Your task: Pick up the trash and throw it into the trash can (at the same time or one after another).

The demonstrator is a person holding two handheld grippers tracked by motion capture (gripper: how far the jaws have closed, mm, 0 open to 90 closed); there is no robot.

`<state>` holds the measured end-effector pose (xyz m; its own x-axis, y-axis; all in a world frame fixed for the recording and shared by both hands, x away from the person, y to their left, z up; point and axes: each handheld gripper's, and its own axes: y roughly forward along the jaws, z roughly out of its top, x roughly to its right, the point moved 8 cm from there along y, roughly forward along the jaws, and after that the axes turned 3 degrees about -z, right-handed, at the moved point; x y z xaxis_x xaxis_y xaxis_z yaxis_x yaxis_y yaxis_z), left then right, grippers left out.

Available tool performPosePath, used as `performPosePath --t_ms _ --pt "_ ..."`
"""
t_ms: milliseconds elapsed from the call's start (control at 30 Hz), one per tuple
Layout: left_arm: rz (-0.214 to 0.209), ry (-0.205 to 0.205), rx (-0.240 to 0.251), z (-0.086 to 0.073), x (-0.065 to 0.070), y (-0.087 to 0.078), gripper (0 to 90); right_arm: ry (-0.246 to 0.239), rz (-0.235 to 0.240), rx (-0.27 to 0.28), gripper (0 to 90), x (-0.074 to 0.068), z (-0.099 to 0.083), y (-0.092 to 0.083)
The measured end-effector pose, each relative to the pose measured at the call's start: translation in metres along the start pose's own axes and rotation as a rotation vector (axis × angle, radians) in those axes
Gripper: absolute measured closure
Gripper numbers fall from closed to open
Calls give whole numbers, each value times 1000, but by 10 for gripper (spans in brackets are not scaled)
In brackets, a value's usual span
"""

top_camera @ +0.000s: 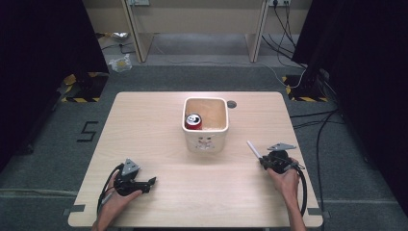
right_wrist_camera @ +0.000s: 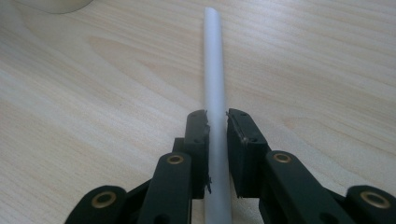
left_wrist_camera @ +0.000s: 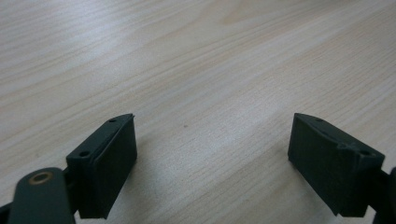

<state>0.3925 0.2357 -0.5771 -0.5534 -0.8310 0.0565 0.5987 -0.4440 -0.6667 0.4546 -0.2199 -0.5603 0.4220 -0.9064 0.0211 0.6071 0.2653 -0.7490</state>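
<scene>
On the pale wooden table, a white straw lies near the right edge, clamped between the right gripper jaws. Lift it level, then tip it toward the can in the white tub. The left gripper rests near left, jaws apart, empty.

Wooden table, light grain, square top. White square container standing near its far middle, a face motif on the front wall. Red drink can upright inside, against the left wall. Dark round hole in the tabletop just beside the container's far right corner.
</scene>
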Motion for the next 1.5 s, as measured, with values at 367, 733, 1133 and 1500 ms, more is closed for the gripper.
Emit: performPosePath --t_ms 367,733,1133,1500 --pt "0 0 0 0 0 0 147 -7 0 -52 693 1 -4 -5" --pt "0 0 0 0 0 0 147 9 47 -30 791 2 -5 -6" --pt "-1 0 -1 0 0 0 147 45 80 104 798 13 12 -20" --pt "1 0 0 0 0 0 146 32 84 177 798 12 34 -39"
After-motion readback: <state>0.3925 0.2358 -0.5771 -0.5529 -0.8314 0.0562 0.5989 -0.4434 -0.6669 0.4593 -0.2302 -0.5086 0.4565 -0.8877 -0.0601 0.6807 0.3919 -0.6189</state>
